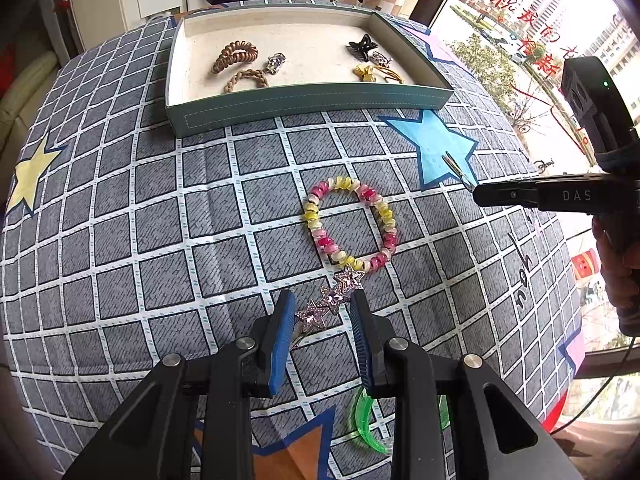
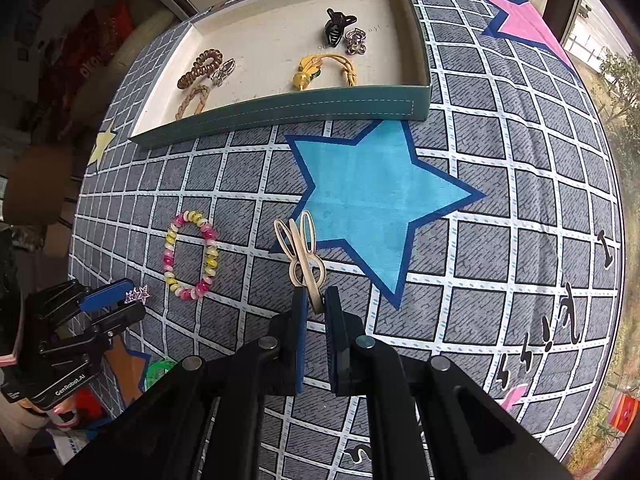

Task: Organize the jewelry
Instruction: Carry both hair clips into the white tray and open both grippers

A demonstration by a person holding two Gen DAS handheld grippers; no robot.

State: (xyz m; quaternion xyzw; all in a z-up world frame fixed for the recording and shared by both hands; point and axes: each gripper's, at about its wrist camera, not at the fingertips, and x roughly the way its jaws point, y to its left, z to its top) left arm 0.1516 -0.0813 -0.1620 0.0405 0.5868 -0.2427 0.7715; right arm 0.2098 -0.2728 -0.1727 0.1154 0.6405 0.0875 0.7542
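Pink star-shaped stones make up the hair clip (image 1: 330, 300) held crosswise between the jaws of the left gripper (image 1: 320, 306), clear of the worktop (image 1: 120, 240). The right gripper (image 2: 316, 308) has its jaws nearly shut on the tail of a pale metal rabbit clip (image 2: 301, 252). Both clips look light, stiff and thin; the stones appear fragile, so the metal bar beneath is the safer hold. A beaded bracelet (image 1: 352, 226) lies loose on the cloth, short of the tray (image 1: 304, 102), which already holds several hair ties and clips.
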